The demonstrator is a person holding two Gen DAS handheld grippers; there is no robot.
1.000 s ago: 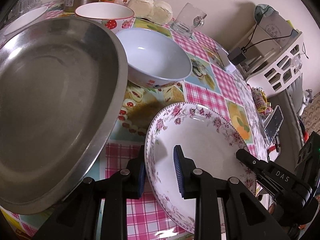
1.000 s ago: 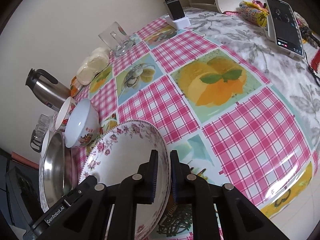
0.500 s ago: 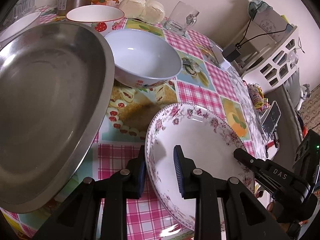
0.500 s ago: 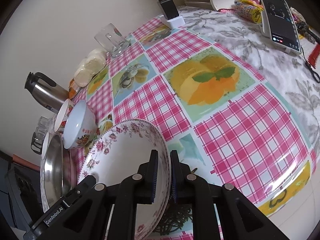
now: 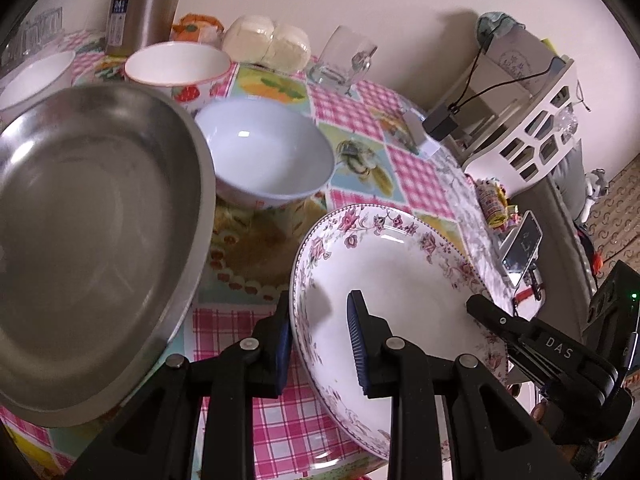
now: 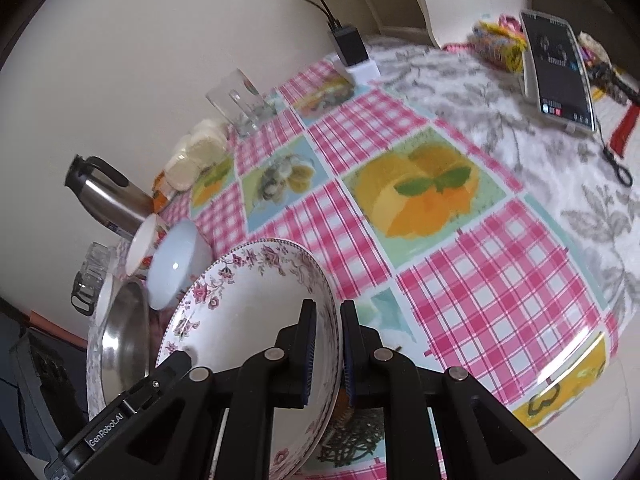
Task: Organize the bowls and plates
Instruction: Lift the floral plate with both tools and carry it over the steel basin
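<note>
Both claws grip the floral plate: left claw (image 5: 320, 344) straddles its near rim, half open, while right claw (image 6: 327, 354) is clamped tight on the far rim. Over the last second the plate (image 5: 400, 280) has risen and tilted clear of the desk (image 6: 480, 280), so transfer toward the steel pan (image 5: 92, 216) and bowl (image 5: 264, 160) appears underway.

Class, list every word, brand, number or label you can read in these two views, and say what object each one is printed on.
"DAS": on the right gripper, seen in the left wrist view.
"GenRobot.AI": on the left gripper, seen in the right wrist view.
"24": on the label of the steel flask; the rest of that label is too small to read.
Phone screen: too blurred to read.
Snack packet: print illegible.
</note>
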